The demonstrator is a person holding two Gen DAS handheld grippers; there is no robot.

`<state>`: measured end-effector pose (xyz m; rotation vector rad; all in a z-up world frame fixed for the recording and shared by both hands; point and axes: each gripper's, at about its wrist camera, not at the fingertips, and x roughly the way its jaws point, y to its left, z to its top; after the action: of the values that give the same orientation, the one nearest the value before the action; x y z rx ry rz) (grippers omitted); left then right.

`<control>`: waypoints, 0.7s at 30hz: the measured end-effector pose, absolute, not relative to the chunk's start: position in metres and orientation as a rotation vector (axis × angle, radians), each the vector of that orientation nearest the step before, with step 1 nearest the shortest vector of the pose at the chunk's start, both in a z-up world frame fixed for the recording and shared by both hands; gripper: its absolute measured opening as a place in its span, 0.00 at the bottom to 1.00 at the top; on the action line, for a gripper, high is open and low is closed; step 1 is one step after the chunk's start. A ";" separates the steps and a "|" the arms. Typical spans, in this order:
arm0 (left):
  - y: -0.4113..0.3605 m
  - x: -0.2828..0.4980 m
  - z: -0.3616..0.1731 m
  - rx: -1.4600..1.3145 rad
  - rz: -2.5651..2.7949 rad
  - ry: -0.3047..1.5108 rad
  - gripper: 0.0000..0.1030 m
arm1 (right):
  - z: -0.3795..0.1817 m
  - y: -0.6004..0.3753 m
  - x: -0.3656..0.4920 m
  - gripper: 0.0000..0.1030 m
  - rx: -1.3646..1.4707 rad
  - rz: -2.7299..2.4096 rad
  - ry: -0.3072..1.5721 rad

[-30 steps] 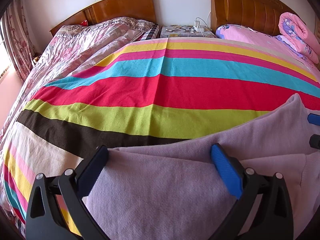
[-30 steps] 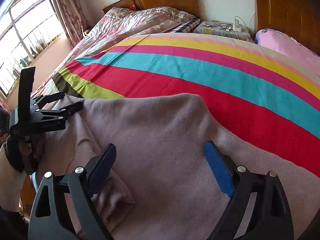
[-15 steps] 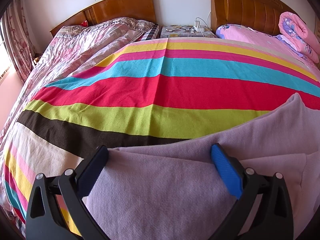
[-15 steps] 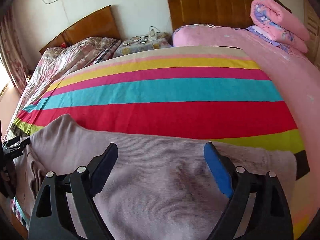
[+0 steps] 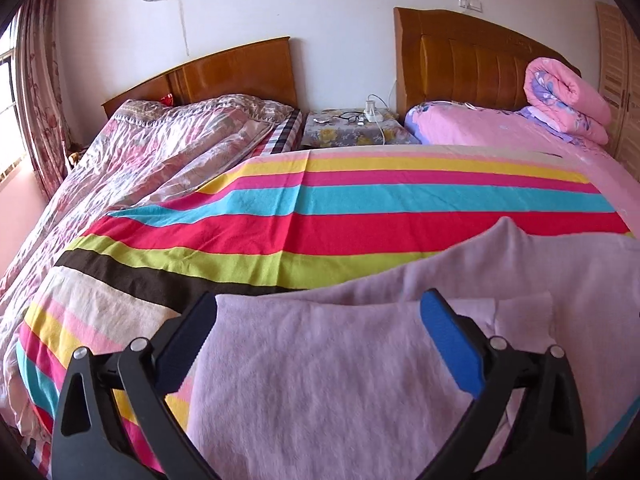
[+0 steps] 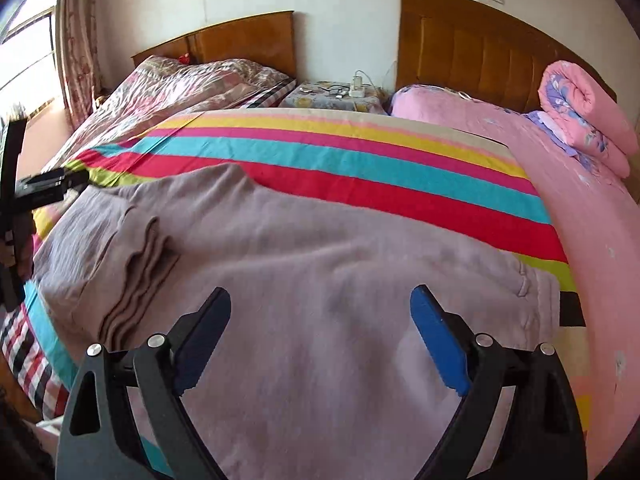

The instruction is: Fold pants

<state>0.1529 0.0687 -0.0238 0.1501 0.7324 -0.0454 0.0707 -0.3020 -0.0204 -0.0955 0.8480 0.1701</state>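
Note:
The pale mauve pants [image 6: 328, 280] lie spread across the near part of a striped blanket [image 6: 360, 164] on the bed, with a folded-over layer at their left end [image 6: 136, 272]. They also show in the left wrist view [image 5: 320, 380]. My left gripper [image 5: 320, 320] is open and empty, its jaws wide apart above the pants' left end. It also shows at the far left of the right wrist view [image 6: 52, 182]. My right gripper [image 6: 322, 312] is open and empty above the middle of the pants.
A second bed with a floral quilt [image 5: 160, 148] stands at the left. A nightstand [image 5: 352, 126] with cables sits between the wooden headboards. A pink sheet [image 6: 580, 216] and a rolled pink quilt [image 6: 584, 116] lie at the right. A curtained window [image 6: 40, 48] is at the far left.
Both grippers have lifted and pulled back from the pants. The right gripper has swung from the pants' left side to their middle, then tilted up. Both stay open.

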 end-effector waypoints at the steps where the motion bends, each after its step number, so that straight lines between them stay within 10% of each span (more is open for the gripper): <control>1: 0.062 0.140 -0.031 0.185 -0.060 0.756 0.99 | -0.024 -0.297 0.061 0.85 -0.094 0.171 0.855; 21: 0.108 0.067 -0.095 0.074 -0.081 0.804 0.99 | -0.069 -0.357 -0.032 0.89 -0.052 0.056 0.852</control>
<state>0.0670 0.1079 -0.0946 0.0735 0.8042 -0.0807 -0.0319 -0.3573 -0.0687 -0.0518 0.8524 0.0559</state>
